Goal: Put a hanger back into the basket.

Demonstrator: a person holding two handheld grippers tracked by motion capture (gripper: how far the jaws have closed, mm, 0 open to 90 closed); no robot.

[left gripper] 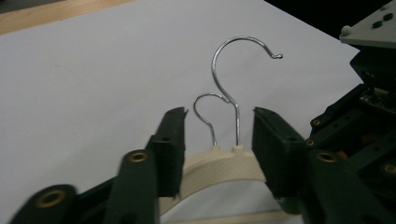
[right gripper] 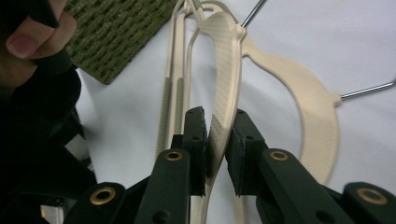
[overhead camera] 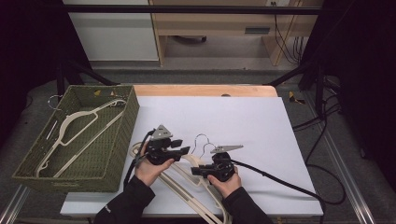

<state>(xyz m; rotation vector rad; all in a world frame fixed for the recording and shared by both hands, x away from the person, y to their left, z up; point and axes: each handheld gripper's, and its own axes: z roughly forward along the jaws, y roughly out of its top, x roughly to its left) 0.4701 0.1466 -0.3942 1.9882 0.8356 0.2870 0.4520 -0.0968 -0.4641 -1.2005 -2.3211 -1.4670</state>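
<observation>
Two cream plastic hangers [overhead camera: 198, 182] with wire hooks [overhead camera: 201, 138] lie stacked on the white sheet near the front edge. My left gripper [overhead camera: 185, 151] stands open, one jaw on each side of the hanger neck [left gripper: 219, 165] just below the two hooks [left gripper: 233, 60], and the pads do not press on it. My right gripper [overhead camera: 196, 171] is shut on the ribbed shoulder of the top hanger [right gripper: 229, 60], which stands on edge between its pads. The second hanger [right gripper: 313, 102] lies flat beside it.
A green woven basket [overhead camera: 116, 140] stands at the left with another cream hanger [overhead camera: 74, 126] inside. The white sheet [overhead camera: 243, 116] covers a wooden table. Black cables [overhead camera: 289, 184] trail off to the right. The right gripper's body [left gripper: 369, 116] sits close beside the left one.
</observation>
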